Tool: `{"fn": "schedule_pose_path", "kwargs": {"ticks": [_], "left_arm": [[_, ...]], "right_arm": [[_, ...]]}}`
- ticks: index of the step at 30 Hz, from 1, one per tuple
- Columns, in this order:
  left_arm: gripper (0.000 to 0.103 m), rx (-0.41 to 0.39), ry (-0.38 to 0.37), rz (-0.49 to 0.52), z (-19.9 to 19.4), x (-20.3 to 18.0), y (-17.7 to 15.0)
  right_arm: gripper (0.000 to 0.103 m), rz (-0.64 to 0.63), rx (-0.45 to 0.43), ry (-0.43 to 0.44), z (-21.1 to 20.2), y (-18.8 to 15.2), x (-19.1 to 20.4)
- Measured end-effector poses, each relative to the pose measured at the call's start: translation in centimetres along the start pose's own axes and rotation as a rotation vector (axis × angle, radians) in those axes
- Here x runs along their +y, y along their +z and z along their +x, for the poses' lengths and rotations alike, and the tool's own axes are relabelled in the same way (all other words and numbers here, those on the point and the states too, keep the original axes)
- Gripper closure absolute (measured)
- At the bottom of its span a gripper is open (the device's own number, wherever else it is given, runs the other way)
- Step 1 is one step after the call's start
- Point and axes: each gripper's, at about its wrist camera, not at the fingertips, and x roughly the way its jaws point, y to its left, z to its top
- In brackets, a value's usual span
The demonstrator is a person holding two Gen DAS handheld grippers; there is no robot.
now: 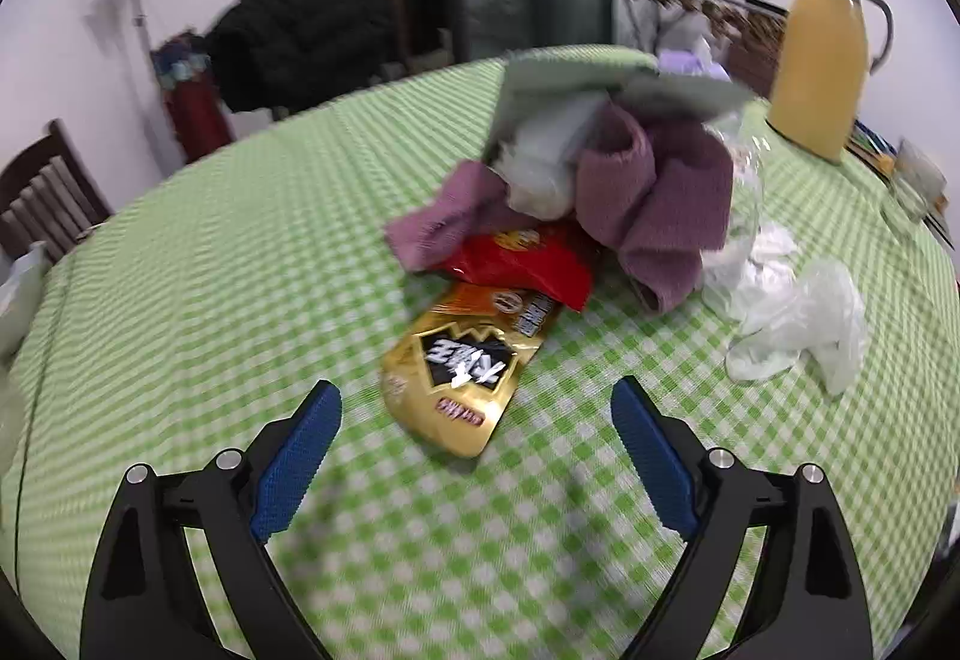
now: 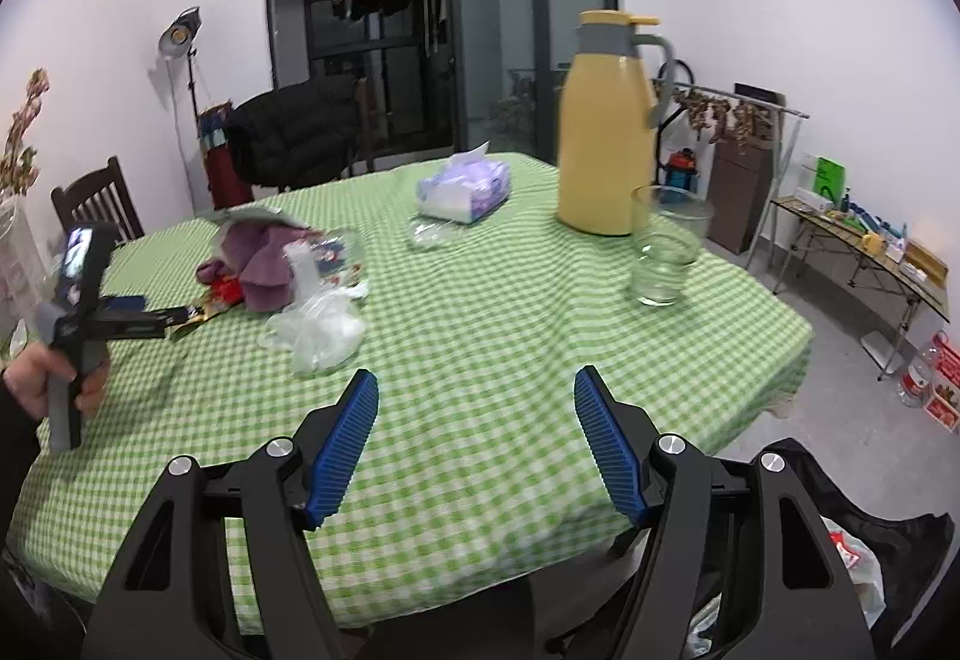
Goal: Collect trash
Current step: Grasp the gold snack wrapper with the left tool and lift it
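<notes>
Now | left gripper fingers wide apart, gold snack bag just ahead between them | right gripper fingers apart, empty | risk: slippery bag could slide away

**Table and room beyond the fingers**

A green checked cloth covers the table ahead of the fingers. Beyond the right finger stands a yellow jug with a grey handle, upright, and just before it a clear glass, also upright. Straight ahead, farther off, lies a tissue pack, purple and white. Past the left finger, at the far table edge, is a dark wooden chair. Behind it a floor lamp stands by the white wall, near a black coat draped on another seat. Far right, a folding table holds small items.
</notes>
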Motion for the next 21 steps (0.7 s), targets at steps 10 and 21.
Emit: {"fn": "schedule_pose_path", "kwargs": {"ticks": [10, 21], "left_arm": [[0.07, 0.077, -0.035, -0.006, 4.2, 0.7, 1.8], [0.067, 0.009, -0.063, -0.026, -0.2, 2.8, 0.8]], "right_arm": [[0.038, -0.009, 0.062, 0.028, 1.3, -1.6, 0.7], [0.038, 0.006, 0.101, 0.082, 3.2, -2.2, 1.7]]}}
